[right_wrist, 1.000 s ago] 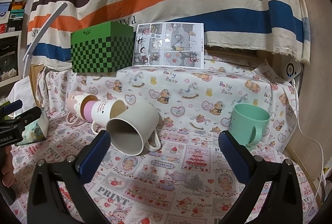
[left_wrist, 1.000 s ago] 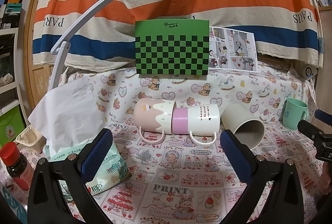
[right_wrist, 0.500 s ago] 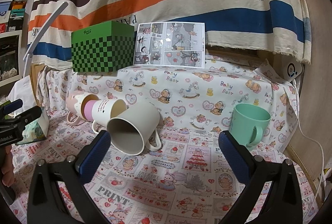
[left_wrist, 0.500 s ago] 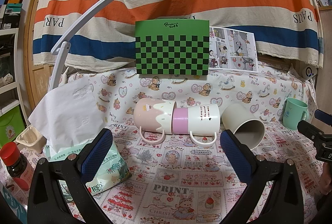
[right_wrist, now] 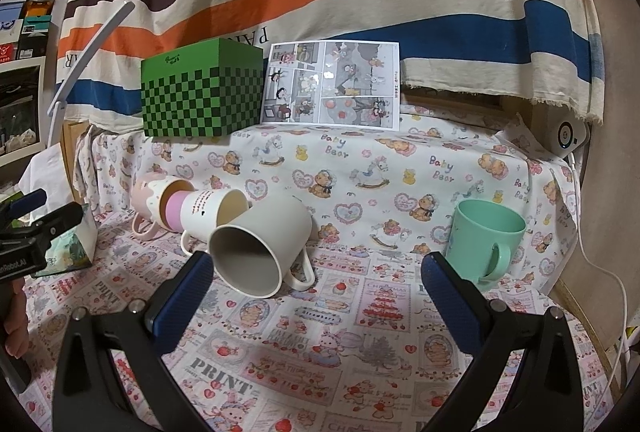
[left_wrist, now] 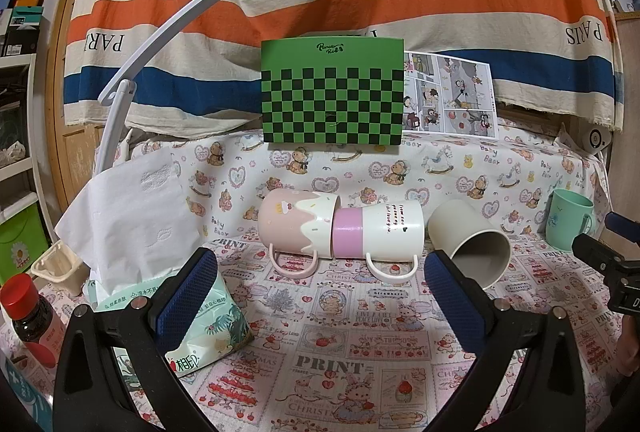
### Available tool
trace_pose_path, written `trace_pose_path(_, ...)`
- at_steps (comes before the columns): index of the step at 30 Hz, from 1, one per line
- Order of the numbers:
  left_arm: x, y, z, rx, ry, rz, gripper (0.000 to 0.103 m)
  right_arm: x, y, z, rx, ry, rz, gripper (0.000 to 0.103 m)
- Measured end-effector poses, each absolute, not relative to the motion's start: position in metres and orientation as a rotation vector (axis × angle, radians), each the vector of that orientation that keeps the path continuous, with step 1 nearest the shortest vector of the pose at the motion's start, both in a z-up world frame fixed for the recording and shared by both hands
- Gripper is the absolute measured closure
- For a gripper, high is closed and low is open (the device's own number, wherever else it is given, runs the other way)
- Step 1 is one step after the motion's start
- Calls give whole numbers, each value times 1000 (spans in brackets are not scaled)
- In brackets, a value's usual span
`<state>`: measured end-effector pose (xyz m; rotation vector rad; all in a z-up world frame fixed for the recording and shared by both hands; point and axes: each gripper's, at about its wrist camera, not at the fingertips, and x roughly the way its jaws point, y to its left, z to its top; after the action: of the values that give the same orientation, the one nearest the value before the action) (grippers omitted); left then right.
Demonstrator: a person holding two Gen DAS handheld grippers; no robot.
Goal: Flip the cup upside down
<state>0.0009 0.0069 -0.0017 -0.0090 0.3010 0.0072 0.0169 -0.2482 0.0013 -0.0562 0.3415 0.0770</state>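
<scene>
Mint-green plastic cup (right_wrist: pixel 486 238) stands upright, mouth up, just past the wide-open, empty right gripper (right_wrist: pixel 314 288); best to pinch its wall firmly, lift, then turn slowly. Left gripper (left_wrist: pixel 320 286) wide open too, holding nothing. Four cups: one green, three lying down.

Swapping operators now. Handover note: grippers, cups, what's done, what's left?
Left hand-held gripper: open, empty, above the cloth in front of the pink cup and white cup.
Right hand-held gripper: open, empty; its left finger is close to the grey cup.
Pink, white and grey cups lie on their sides; green cup stands upright at the right.
Done: nothing flipped yet.
Left: grasp a cup and set it mouth down.
</scene>
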Motion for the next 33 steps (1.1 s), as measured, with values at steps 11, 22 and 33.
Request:
trace_pose_path(11,1,6,-2,-9,302,7,0,17,-248,1,-56,343,77,0)
trace_pose_path(22,1,6,-2,-10,302,8,0,17,-248,2,-55,343,74,0)
trace_pose_path(33,1,8,-2,-9,302,7,0,19,-250,1,-51,356,71,0)
